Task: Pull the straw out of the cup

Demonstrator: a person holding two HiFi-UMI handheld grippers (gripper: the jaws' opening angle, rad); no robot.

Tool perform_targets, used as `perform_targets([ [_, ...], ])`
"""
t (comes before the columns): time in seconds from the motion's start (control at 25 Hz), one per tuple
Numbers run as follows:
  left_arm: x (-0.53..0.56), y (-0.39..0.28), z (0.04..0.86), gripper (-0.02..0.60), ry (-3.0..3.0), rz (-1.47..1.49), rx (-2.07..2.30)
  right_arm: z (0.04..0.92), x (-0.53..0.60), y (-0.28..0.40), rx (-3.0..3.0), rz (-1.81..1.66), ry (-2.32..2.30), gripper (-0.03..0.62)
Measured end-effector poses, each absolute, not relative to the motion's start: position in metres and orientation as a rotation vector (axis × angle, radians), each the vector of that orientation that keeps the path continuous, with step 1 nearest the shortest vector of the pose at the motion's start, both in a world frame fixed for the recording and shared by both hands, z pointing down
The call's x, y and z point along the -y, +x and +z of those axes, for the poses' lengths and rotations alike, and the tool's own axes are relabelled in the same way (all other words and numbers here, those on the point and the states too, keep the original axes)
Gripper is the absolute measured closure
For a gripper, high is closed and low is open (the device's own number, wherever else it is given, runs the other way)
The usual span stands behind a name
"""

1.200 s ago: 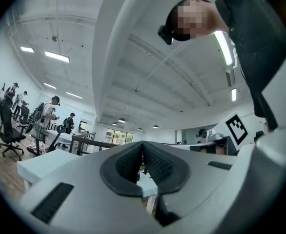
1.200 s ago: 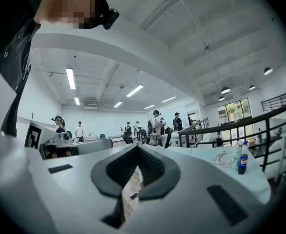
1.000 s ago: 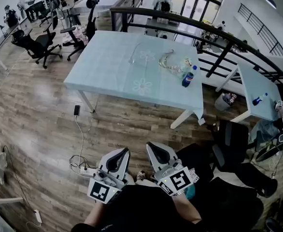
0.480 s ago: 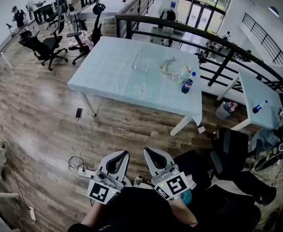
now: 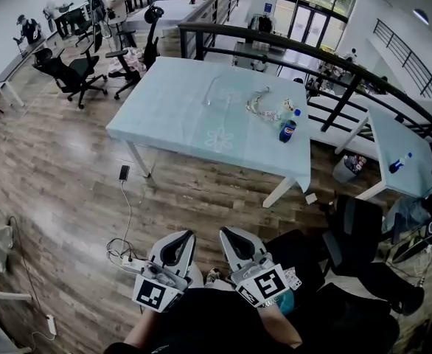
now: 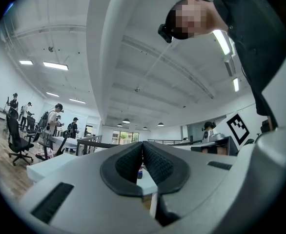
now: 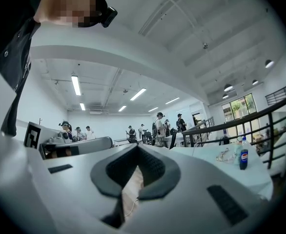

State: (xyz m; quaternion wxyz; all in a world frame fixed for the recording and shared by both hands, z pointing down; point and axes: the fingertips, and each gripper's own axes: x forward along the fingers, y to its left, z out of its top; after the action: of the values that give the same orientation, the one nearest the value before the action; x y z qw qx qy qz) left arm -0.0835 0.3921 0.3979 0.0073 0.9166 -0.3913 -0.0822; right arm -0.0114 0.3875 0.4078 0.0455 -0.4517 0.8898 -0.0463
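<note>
short of table (image 5: 172, 109) edge — floor (image 5: 76, 183) between, tongs (image 5: 185, 236) (image 5: 227, 234) shut

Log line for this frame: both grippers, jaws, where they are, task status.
left gripper: jaws shut, empty | right gripper: jaws shut, empty | both near body, well short of table | bottle on table | task: not begun

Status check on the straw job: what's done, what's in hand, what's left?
Done: nothing that shows. In hand: nothing; the left gripper and right gripper are shut and empty, close to the person, well short of the table. Left: everything. The clear things beside the bottle are too small to tell cup from straw; approach, grip the straw, pull it out.
</note>
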Motion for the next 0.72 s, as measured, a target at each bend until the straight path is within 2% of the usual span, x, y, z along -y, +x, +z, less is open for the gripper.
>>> perform_targets([
  [0.36,-0.384,-0.079,0.404,0.568,2.857,-0.251,1.214,0.413,-0.378,-0.012,-2.720,-0.163,-1.383,0.588],
  [0.72,-0.324,-0.089,0.401,0.568,2.883,-0.263,1.216,0.416,-0.327,-0.025,-2.742,-0.146,-1.416,0.588],
])
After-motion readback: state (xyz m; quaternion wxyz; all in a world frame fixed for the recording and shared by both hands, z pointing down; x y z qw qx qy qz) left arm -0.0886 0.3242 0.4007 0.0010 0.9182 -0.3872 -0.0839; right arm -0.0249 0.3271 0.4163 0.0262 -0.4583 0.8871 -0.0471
